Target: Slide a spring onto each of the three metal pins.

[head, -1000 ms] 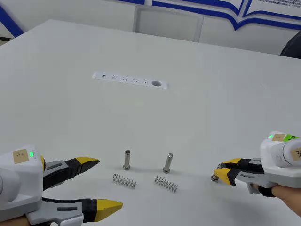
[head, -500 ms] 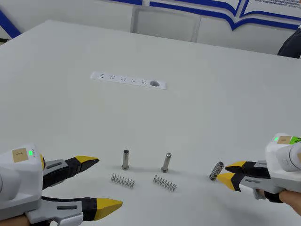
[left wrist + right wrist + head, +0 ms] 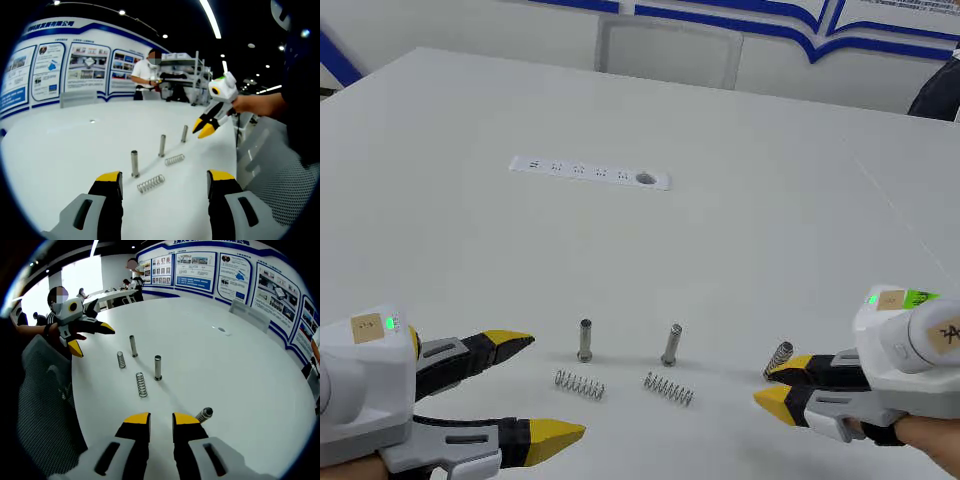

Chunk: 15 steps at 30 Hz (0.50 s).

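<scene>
Two bare metal pins [image 3: 585,339] [image 3: 672,343] stand upright on the white table [image 3: 720,220]. A loose spring lies in front of each, the left spring [image 3: 579,383] and the right spring [image 3: 668,388]. A third pin [image 3: 779,357] with a spring around it stands further right, leaning slightly. My right gripper [image 3: 775,385] is open just beside it, and the pin [image 3: 204,414] sits outside its jaws. My left gripper [image 3: 535,385] is wide open left of the pins, holding nothing. From the left gripper [image 3: 165,177], the nearest pin [image 3: 134,163] and spring [image 3: 150,183] lie straight ahead.
A white power strip [image 3: 590,172] lies flat further back on the table. A grey chair back [image 3: 670,48] stands at the far edge. People stand in the distant background [image 3: 149,75].
My right gripper has let go of the pin with the spring on it, drawn back a little and opened. The left gripper has stayed where it was.
</scene>
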{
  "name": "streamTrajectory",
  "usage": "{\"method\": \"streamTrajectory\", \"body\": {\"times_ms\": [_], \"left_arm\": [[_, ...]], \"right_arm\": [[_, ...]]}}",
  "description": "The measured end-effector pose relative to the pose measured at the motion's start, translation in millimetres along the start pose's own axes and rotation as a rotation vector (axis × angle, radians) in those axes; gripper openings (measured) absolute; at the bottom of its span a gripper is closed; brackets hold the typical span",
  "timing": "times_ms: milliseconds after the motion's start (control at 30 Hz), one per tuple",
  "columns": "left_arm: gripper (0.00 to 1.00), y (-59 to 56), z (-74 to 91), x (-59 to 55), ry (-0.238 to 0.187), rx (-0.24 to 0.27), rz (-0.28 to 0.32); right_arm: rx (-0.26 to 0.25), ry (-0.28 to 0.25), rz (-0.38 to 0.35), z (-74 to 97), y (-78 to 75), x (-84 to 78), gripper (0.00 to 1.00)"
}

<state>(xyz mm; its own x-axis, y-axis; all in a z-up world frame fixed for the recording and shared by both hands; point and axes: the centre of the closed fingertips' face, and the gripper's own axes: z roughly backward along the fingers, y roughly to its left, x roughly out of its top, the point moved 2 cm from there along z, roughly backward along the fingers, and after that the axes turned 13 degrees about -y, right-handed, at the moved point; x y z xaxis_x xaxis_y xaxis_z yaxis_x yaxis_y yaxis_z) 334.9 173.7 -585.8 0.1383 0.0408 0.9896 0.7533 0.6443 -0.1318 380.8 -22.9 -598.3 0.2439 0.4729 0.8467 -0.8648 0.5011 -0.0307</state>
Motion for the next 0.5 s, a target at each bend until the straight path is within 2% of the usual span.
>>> {"method": "streamTrajectory", "body": {"times_ms": [233,500], "left_arm": [[0.7,-1.0,1.5,-0.8,0.002,0.003,0.001],[0.7,0.1,3.0,0.7,0.001,0.008,-0.001]], "right_arm": [[0.083,0.002,0.045,-27.2,17.5,15.2,0.18],[0.151,0.027,0.084,-53.7,29.6,21.2,0.18]]}}
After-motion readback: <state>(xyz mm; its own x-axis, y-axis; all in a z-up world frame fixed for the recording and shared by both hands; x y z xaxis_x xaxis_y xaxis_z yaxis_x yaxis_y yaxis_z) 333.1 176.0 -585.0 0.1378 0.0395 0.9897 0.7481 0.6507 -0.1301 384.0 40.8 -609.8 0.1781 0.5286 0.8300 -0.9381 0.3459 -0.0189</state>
